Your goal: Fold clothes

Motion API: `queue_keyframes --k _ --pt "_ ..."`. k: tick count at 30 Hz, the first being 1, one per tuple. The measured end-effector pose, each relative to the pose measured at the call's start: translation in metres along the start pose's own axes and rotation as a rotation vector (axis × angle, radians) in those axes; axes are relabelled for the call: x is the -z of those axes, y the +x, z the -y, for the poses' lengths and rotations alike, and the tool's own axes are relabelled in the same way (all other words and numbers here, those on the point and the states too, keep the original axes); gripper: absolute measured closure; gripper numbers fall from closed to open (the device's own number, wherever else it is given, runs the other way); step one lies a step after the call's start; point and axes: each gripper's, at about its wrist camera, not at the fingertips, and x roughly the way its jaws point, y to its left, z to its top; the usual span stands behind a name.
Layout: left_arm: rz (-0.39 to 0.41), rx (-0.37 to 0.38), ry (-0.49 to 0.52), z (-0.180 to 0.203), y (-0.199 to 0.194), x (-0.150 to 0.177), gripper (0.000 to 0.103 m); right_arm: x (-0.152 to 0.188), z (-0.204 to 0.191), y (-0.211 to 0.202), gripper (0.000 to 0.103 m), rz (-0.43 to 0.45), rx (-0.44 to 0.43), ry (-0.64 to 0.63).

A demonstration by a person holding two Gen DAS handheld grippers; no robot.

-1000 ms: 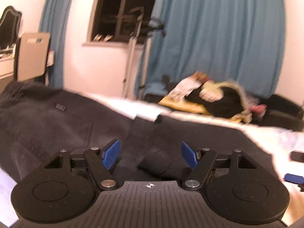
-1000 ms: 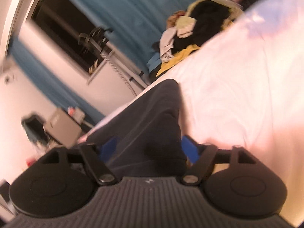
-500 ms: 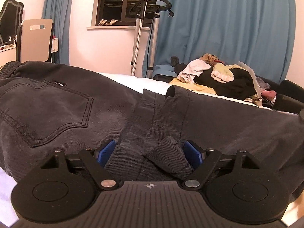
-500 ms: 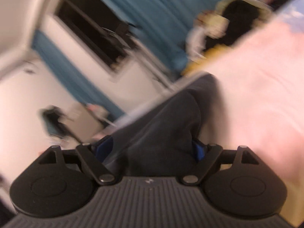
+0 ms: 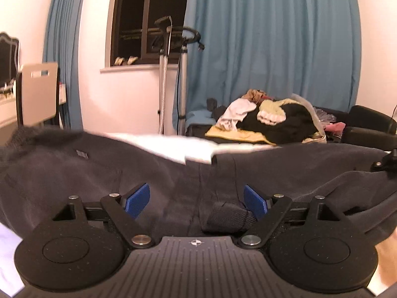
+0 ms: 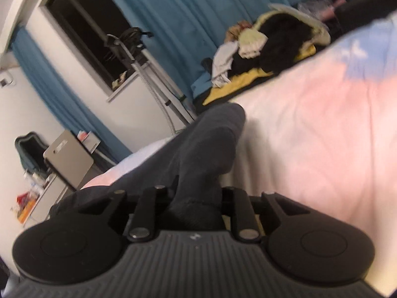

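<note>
Right wrist: trousers (image 6: 198, 154) beside bare bedsheet (image 6: 310, 149)

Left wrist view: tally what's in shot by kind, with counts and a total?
Dark grey denim trousers: 1
Heap of mixed unfolded clothes: 1
Teal floor-length curtains: 2
Beige chair with slotted back: 1
Metal garment steamer stand: 1
Left gripper, jaws opening, trouser fabric between them: 1
Total: 7

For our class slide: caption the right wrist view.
Right tongs closing on dark trousers over a pink bedsheet.
</note>
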Motion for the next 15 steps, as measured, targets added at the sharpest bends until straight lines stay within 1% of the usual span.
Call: queue_keyframes --k 2,6,8,10,12,15 --pt "0.015 0.002 0.011 0.007 -0.008 -0.008 0.014 -0.007 -0.004 -0.022 0.082 0.021 0.002 -0.035" --pt "0.029 0.011 -0.004 0.025 -0.019 -0.017 0.014 -0.020 0.011 -0.066 0.082 0.057 0.012 -0.029" --pt "0.007 0.032 -0.019 0.037 -0.018 -0.015 0.015 -0.027 0.026 -0.099 0.082 0.083 0.028 -0.051" --pt "-0.045 0.064 -0.005 0.061 -0.011 -0.009 0.015 -0.032 0.043 -0.141 0.082 0.120 0.049 -0.069" --pt "-0.091 0.125 0.038 0.095 -0.006 0.003 0.015 -0.036 0.059 -0.179 0.082 0.157 0.073 -0.079" --pt "-0.169 0.280 0.130 0.164 -0.004 0.030 0.015 -0.043 0.077 -0.239 0.082 0.231 0.129 -0.093"
